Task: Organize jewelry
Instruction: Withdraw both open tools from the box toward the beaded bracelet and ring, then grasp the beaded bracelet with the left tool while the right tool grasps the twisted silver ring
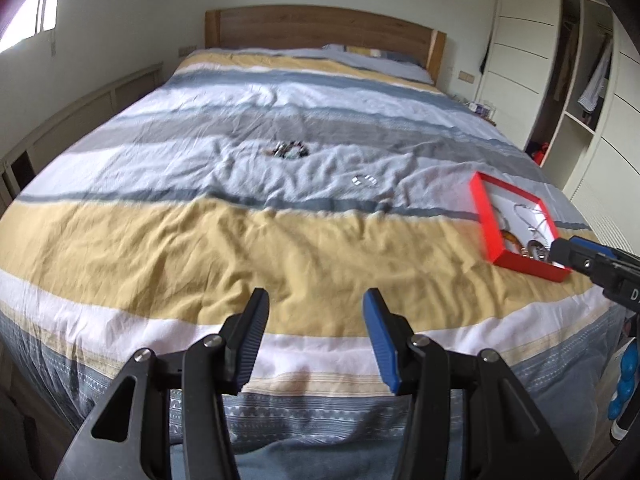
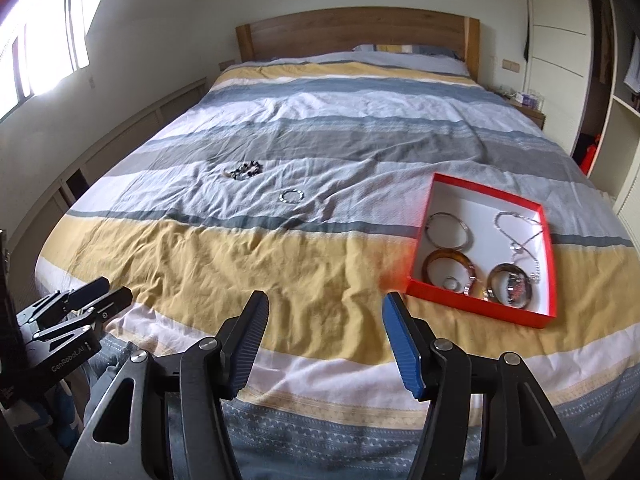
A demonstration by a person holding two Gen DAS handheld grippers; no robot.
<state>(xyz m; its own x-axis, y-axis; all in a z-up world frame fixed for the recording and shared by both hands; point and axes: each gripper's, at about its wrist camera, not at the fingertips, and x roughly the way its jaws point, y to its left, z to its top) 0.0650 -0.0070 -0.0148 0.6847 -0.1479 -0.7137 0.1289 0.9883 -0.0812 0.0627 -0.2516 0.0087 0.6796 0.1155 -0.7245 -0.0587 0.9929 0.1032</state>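
A red shallow box (image 2: 428, 290) (image 1: 482, 220) with a white inside lies on the bed's right side. It holds several bangles (image 2: 448, 268) and a silver chain (image 2: 520, 232). A dark beaded bracelet (image 2: 245, 171) (image 1: 289, 149) and a small silver bracelet (image 2: 291, 195) (image 1: 365, 179) lie loose on the grey stripe mid-bed. My left gripper (image 1: 316, 300) is open and empty over the bed's near edge; it also shows in the right wrist view (image 2: 108, 290). My right gripper (image 2: 324, 304) is open and empty, left of the box.
The striped duvet (image 2: 280, 264) is wrinkled. A wooden headboard (image 2: 356, 32) stands at the far end. A wardrobe (image 1: 580, 92) stands to the right, a low cabinet (image 1: 80, 112) along the left wall, and a nightstand (image 2: 528, 110) beside the bed.
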